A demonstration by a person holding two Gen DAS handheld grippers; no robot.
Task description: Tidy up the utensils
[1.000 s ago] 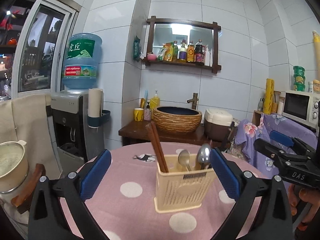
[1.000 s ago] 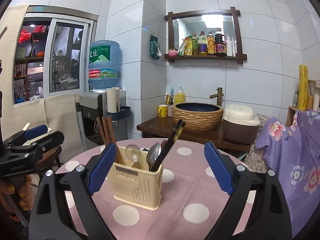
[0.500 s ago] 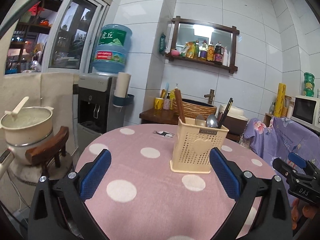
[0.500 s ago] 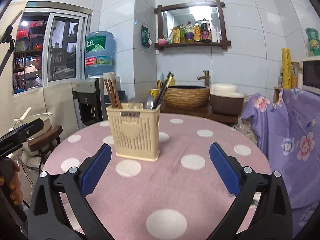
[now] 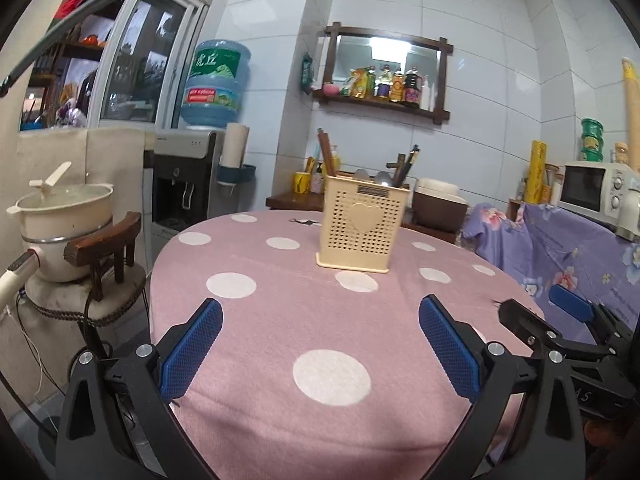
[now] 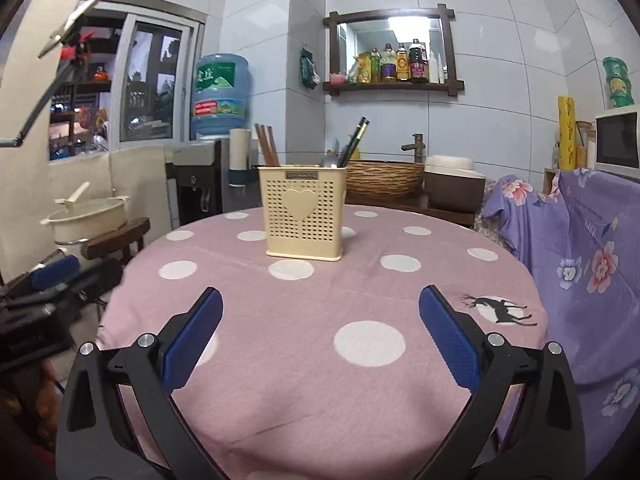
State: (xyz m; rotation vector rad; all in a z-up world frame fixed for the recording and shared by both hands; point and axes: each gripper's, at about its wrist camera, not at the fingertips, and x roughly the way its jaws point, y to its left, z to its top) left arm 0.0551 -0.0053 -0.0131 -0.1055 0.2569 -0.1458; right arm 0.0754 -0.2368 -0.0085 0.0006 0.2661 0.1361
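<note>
A cream perforated utensil holder (image 5: 363, 227) with a heart on its front stands upright on the round pink polka-dot table (image 5: 312, 320); it also shows in the right wrist view (image 6: 302, 211). It holds brown chopsticks (image 6: 267, 146), black chopsticks (image 6: 354, 140) and metal spoons (image 5: 382, 178). My left gripper (image 5: 320, 322) is open and empty, low over the table's near edge. My right gripper (image 6: 320, 320) is open and empty, also back from the holder. The right gripper shows at the right in the left wrist view (image 5: 560, 320).
A cream pot (image 5: 64, 210) sits on a small wooden chair (image 5: 108, 248) left of the table. A water dispenser (image 5: 188, 184) stands behind it. A purple floral cloth (image 6: 580, 248) covers furniture at the right. A woven basin (image 6: 384, 178) and a microwave (image 5: 592, 194) stand at the back.
Both grippers have pulled back and dropped lower, away from the holder. The holder now appears farther off and at eye level. Both stay open and empty.
</note>
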